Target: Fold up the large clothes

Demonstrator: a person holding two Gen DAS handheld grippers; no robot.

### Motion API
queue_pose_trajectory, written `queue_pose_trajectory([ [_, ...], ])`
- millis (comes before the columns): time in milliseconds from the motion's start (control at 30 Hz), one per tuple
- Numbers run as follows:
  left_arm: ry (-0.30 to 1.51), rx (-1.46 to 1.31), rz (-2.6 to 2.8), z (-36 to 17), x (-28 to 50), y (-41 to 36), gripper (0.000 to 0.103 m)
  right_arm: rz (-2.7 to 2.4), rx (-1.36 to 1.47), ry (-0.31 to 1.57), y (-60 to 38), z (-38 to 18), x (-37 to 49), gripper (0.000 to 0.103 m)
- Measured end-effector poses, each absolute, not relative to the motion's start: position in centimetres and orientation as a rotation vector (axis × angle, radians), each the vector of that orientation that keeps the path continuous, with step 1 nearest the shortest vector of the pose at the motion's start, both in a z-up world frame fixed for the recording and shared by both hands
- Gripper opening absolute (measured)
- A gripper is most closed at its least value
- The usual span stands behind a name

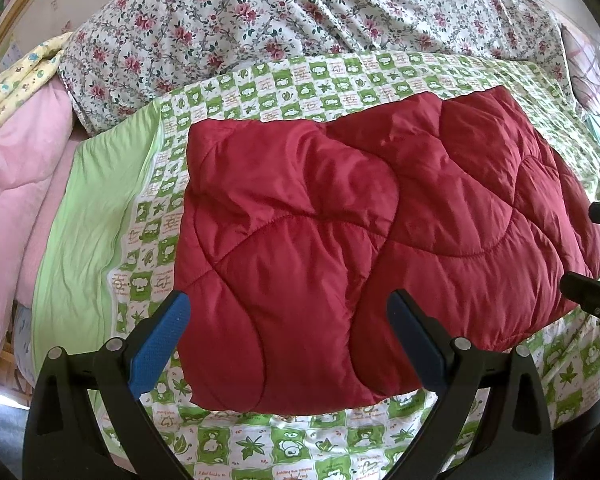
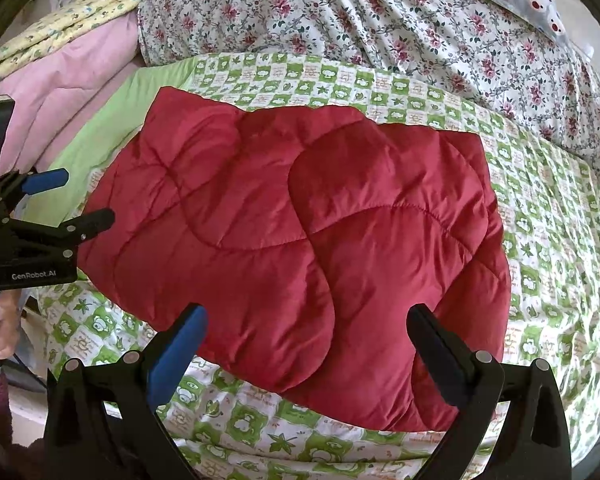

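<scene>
A red quilted padded garment lies folded into a thick rectangle on the green-and-white patterned sheet; it also fills the middle of the right wrist view. My left gripper is open, its blue-padded fingers spread over the garment's near edge, holding nothing. My right gripper is open too, above the garment's near edge, empty. The left gripper shows at the left edge of the right wrist view, open beside the garment's left side. Part of the right gripper shows at the right edge of the left wrist view.
The green-and-white sheet covers the bed. A floral quilt is bunched behind the garment. Pink bedding and a yellow patterned cloth are piled at the left. A plain green fabric band lies left of the garment.
</scene>
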State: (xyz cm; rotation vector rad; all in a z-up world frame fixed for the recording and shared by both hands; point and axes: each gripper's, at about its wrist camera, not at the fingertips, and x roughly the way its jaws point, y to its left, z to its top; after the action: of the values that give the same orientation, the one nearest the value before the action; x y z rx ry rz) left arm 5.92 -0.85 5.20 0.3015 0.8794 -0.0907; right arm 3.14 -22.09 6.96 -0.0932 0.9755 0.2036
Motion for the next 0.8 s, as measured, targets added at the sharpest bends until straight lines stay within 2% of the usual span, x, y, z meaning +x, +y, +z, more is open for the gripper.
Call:
queue_pose_trajectory([
  [800, 0.876, 0.318, -0.106, 5.54, 5.73, -1.11, 0.099, 0.212, -0.103, 0.962, -21.74, 7.65, 2.99, 0.101],
])
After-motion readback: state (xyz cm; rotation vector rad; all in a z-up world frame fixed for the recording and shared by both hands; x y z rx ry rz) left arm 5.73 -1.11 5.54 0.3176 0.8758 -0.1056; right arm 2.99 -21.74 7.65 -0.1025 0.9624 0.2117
